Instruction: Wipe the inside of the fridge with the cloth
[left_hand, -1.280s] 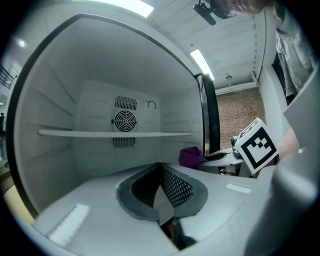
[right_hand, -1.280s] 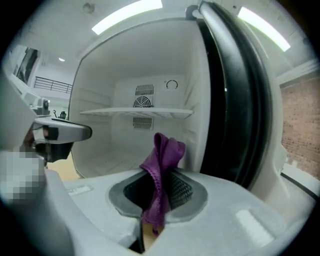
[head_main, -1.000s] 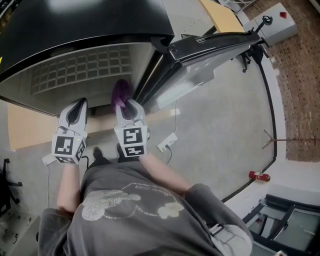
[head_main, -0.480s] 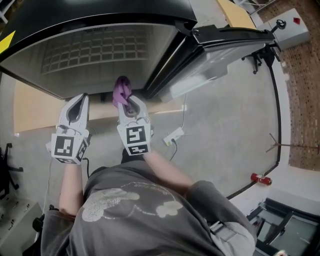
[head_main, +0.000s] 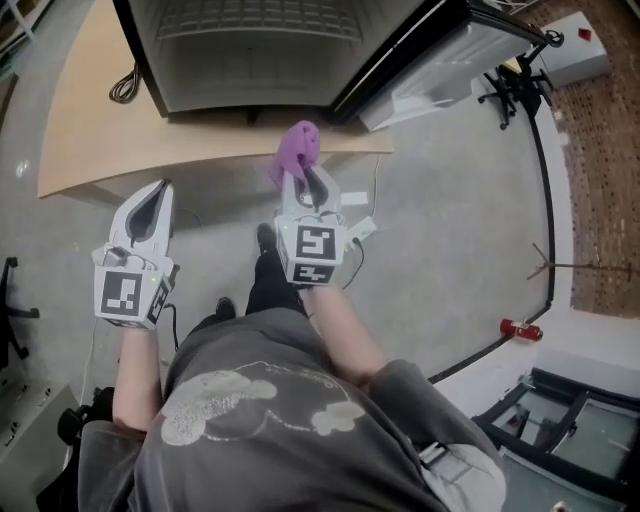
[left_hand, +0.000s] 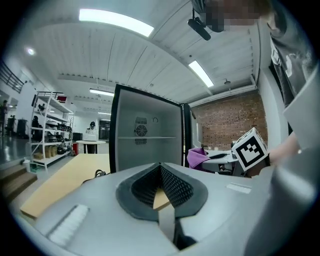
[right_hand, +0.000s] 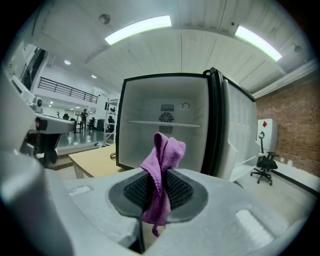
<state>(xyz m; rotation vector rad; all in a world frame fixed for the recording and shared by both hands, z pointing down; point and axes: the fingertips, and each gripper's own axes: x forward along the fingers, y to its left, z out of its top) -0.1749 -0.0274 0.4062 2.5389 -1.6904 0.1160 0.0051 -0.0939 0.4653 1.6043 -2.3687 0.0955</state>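
The fridge (head_main: 250, 50) stands open on a wooden platform, its white inside empty, its door (head_main: 440, 60) swung to the right. My right gripper (head_main: 308, 180) is shut on a purple cloth (head_main: 297, 150) that sticks up from its jaws, short of the platform's front edge. In the right gripper view the cloth (right_hand: 162, 170) hangs bunched between the pads (right_hand: 177, 192), with the fridge (right_hand: 165, 135) straight ahead. My left gripper (head_main: 152, 195) is level with it to the left, shut with nothing in it. The left gripper view shows the fridge (left_hand: 145, 145) ahead and the cloth (left_hand: 197, 157) to the right.
The wooden platform (head_main: 90, 130) reaches out left of the fridge, with a coiled cable (head_main: 125, 85) on it. A power strip (head_main: 355, 228) lies on the grey floor by my right gripper. An office chair (head_main: 510, 85) and a white box (head_main: 575, 45) stand at the far right.
Both grippers and the cloth have drawn back from the fridge's lower edge to over the floor in front of the platform. The fridge now sits farther up the head view.
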